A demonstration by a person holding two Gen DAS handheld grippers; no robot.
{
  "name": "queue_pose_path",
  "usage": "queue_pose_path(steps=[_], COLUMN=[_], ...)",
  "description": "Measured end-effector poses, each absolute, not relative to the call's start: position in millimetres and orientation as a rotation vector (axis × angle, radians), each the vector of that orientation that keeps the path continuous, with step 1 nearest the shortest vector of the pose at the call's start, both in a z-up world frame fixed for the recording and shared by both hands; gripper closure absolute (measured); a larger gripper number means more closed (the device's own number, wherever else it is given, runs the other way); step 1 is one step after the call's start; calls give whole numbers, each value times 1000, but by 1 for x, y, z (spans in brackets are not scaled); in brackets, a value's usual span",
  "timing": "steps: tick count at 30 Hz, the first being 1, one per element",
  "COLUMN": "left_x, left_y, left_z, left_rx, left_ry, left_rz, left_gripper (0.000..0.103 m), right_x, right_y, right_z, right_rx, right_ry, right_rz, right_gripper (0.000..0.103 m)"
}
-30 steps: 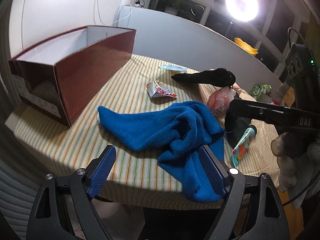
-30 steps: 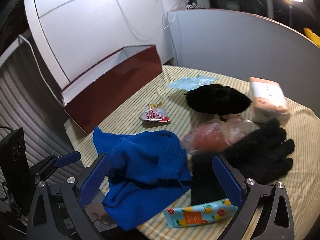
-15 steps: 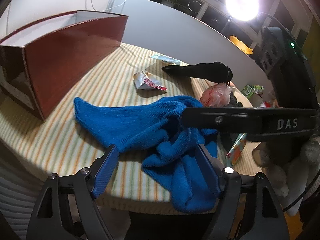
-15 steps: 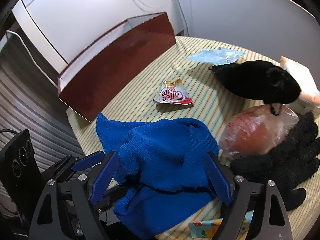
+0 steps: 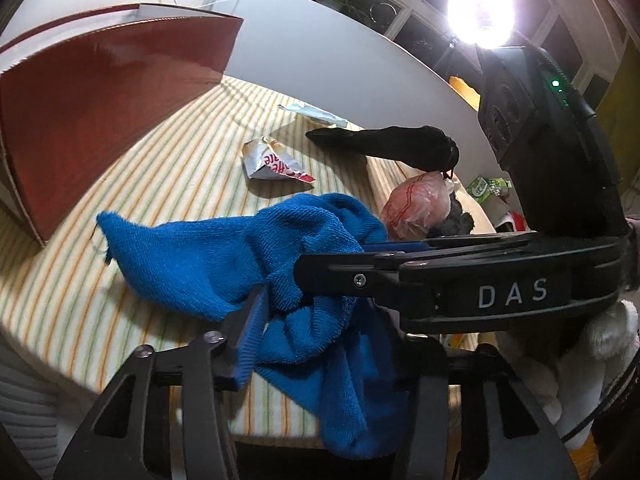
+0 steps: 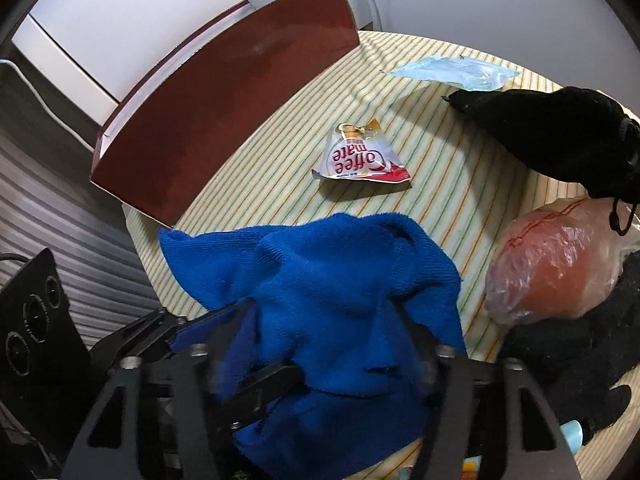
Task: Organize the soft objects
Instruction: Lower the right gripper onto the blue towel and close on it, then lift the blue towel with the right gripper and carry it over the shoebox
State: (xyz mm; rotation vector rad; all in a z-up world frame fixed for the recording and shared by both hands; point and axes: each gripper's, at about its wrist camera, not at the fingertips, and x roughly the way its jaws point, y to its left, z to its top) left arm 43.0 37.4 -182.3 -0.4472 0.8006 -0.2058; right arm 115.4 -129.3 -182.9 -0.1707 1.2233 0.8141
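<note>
- Left gripper (image 5: 320, 332): jaws closing, with a bunched fold of the blue towel (image 5: 248, 256) between them. The left pad lies against the cloth; the right pad is hidden behind the fabric and the other tool, so firm contact on that side cannot be confirmed.
- Right gripper (image 6: 324, 344): jaws closing around a raised hump of the same towel. Both pads are blurred and partly buried in the cloth, and the fabric bulges up between them.
- The right gripper's black body crosses the left wrist view from the right, directly above the left gripper's right finger, its tip sunk in the towel.
- The towel lies crumpled at the near table edge under both grippers. One corner stretches away to the left of the left gripper; another part hangs over the edge below it.
- Striped tablecloth (image 6: 280, 160): covers the table ahead of both grippers.
- Red-brown cardboard box (image 6: 224, 92): ahead and to the left of both grippers, open top, well apart from the towel.
- Coffee-mate sachet (image 6: 360, 160): straight ahead of the right gripper, beyond the towel, lying flat.
- Clear plastic bag with reddish contents (image 6: 560, 260): to the right of the right gripper, just beside the towel.
- Black cloth pouch (image 6: 560, 132): ahead and right, beyond the plastic bag.
- Black knitted glove (image 6: 580, 352): close on the right, against the plastic bag.
- Light-blue face mask (image 6: 452, 72): far ahead, near the pouch tip.
</note>
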Motion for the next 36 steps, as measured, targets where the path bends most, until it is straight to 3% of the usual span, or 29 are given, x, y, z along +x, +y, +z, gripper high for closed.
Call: queue_pose_path(steps=[2,3,10,19,36], left_x=[46,46,43,34,24], left_y=[37,36,34,36,66], left_z=[-183,-183,-173,-137,-10], left_rx=[-453,-449,-439,-411,-284], left_ry=[808,805,781,676,367], left_rz=[-215,-214,-224,-247,-255], left_gripper=[65,65,66,68,71], right_x=[115,115,113,97,79], right_y=[-129,-129,-134,-144,-123], right_z=[-183,-184,-182,-140,7], right_rx=[-149,-127,-39,-16,-24], right_ry=[1241,1262,1285,1195,867], right_rz=[843,862,898,935,1029], right_gripper=[75,78,82,82,82])
